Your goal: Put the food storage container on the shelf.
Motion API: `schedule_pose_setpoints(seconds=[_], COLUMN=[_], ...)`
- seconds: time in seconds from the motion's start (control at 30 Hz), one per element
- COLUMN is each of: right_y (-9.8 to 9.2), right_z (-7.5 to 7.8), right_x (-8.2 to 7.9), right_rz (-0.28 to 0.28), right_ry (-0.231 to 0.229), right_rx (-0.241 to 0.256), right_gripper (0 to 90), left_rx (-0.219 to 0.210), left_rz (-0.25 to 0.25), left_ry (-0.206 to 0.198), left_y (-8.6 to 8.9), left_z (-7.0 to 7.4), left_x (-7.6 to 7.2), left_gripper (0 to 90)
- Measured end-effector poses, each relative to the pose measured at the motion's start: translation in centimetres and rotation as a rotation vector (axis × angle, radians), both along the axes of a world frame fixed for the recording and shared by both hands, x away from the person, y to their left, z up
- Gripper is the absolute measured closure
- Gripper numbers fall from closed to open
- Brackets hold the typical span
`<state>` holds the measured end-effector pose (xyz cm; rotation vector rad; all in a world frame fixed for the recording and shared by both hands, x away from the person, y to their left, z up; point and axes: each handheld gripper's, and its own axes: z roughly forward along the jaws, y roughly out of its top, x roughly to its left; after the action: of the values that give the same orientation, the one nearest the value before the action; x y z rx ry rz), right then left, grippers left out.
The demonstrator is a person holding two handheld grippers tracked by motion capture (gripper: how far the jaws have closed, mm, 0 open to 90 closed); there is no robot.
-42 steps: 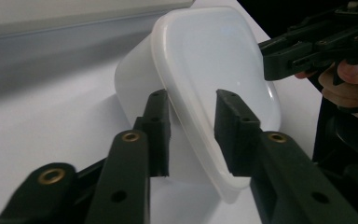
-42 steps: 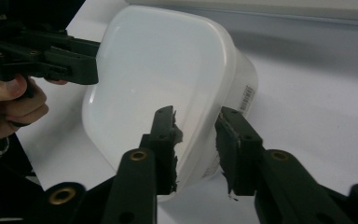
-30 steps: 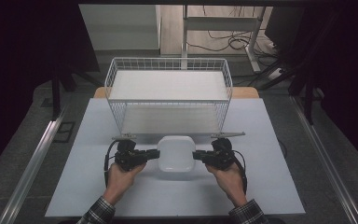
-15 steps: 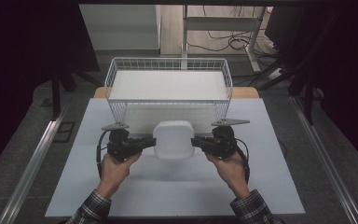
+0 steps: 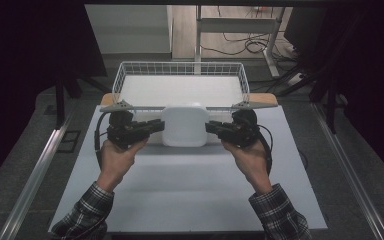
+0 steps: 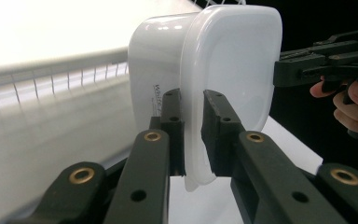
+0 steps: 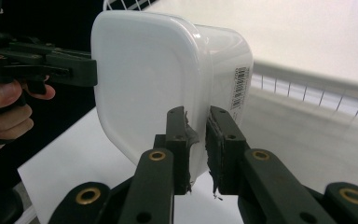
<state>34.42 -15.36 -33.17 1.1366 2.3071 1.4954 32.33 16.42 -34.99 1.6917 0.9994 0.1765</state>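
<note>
The white container (image 5: 185,126) is up off the table (image 5: 190,200), held just in front of the wire basket (image 5: 180,75), its near rim overlapping the basket's front wall in the high view; its lid side is tipped toward the person and its body points away toward the basket, so from above it reads as a rounded square with no clear long axis; left gripper (image 5: 152,126) has its jaws nearly together, pinching the container's left rim; right gripper (image 5: 214,128) does the same on the right rim, jaws almost closed on the thin lip; the tub is glossy white plastic with rounded corners, a barcode label (image 7: 239,88) on one side wall and small print on the other.
</note>
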Motion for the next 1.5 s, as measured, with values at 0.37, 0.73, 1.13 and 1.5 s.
schedule_pose_setpoints(seconds=[0.37, 0.73, 1.13, 1.5], right_y=[0.5, 1.6, 3.3, 3.8], right_z=[4.4, 6.1, 5.2, 4.4], right_x=[2.5, 6.7, 10.3, 11.9], right_rz=[-0.010, -0.046, -0.059, -0.096], right_ry=[-0.056, -0.022, 0.069, 0.100], right_rx=[0.022, 0.005, -0.019, -0.002], right_gripper=[78.5, 77.9, 77.0, 64.9], left_rx=[0.007, 0.002, -0.020, 0.013], left_rz=[0.015, 0.050, 0.104, 0.106], left_ry=[-0.042, 0.004, 0.081, 0.082], left_y=[0.4, 0.7, 1.4, 0.4], left_z=[5.0, 6.1, 4.3, 4.6], left_x=[2.4, 6.5, 9.5, 10.6], left_gripper=[79.9, 78.9, 73.3, 58.6])
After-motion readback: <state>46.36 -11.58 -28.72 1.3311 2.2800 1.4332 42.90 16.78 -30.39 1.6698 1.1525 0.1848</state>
